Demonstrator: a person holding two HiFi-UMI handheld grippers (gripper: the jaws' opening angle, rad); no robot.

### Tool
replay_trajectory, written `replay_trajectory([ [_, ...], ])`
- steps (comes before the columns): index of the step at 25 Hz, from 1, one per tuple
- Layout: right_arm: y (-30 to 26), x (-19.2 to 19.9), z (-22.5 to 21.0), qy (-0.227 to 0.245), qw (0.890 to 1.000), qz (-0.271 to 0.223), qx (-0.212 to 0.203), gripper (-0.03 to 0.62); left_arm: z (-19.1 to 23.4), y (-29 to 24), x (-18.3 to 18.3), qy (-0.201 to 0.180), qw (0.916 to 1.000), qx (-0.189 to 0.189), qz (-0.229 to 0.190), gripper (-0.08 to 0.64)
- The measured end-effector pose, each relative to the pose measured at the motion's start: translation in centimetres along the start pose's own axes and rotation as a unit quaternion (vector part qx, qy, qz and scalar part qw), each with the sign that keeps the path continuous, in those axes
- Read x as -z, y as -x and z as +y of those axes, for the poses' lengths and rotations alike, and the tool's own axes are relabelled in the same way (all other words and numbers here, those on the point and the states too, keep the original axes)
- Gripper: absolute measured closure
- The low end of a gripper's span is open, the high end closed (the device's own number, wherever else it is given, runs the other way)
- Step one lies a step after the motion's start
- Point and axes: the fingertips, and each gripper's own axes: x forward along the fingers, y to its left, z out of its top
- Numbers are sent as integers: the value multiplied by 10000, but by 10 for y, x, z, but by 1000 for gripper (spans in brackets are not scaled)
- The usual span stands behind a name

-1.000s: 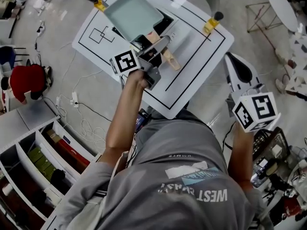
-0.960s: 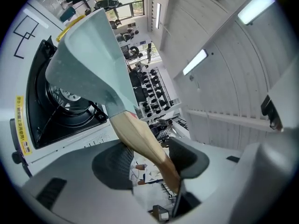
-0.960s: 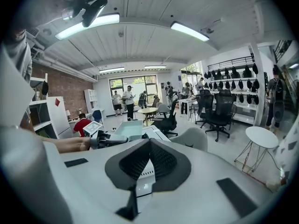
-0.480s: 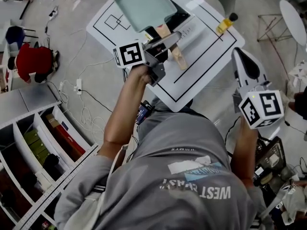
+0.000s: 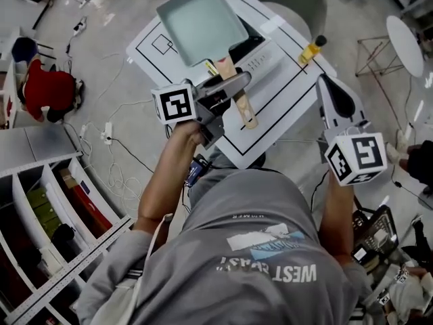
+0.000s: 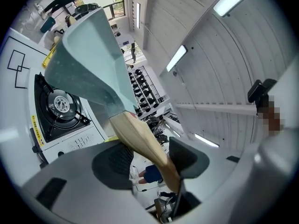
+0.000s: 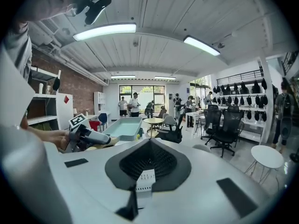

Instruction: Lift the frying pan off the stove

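Observation:
A square teal frying pan (image 5: 201,22) with a wooden handle (image 5: 243,108) hangs in the air above the black stove (image 5: 252,38). My left gripper (image 5: 233,87) is shut on that handle. In the left gripper view the pan (image 6: 93,59) tilts up over the bare burner (image 6: 60,104), and the handle (image 6: 140,141) runs between the pads of the left gripper (image 6: 149,160). My right gripper (image 5: 326,85) is held off the table's right side, shut on nothing. From the right gripper view (image 7: 148,160) I see the pan (image 7: 122,127) far ahead.
The stove sits on a white table (image 5: 284,97) marked with black lines. A yellow bottle (image 5: 310,48) stands at its far right edge. Shelves (image 5: 47,202), a red chair (image 5: 47,90) and floor cables (image 5: 111,137) lie to the left, a round table (image 5: 406,36) to the right.
The left gripper keeps its hold on the handle with the pan over the stove. The head view has shifted, so the table sits lower and more rightward in frame. The right gripper has barely moved.

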Motion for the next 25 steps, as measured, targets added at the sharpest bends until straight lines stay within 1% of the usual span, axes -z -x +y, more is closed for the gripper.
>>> replay_trajectory([
  [6, -1, -14, -1, 411, 9991, -97, 85, 584, -18, 5, 1, -134, 9999, 84, -7, 328],
  [10, 0, -13, 0, 355, 9993, -96, 75, 584, -18, 9, 7, -154, 9999, 54, 10, 328],
  [15, 1, -16, 3, 319, 9994, -118, 21, 584, -15, 14, 11, -73, 10000, -23, 28, 328],
  [21, -4, -27, -3, 291, 9996, -58, -17, 584, -15, 8, 5, 80, 9999, -45, 57, 327],
  [25, 1, -16, 0, 270, 9996, -48, 2, 584, -7, 11, 18, 103, 9999, -67, 104, 327],
])
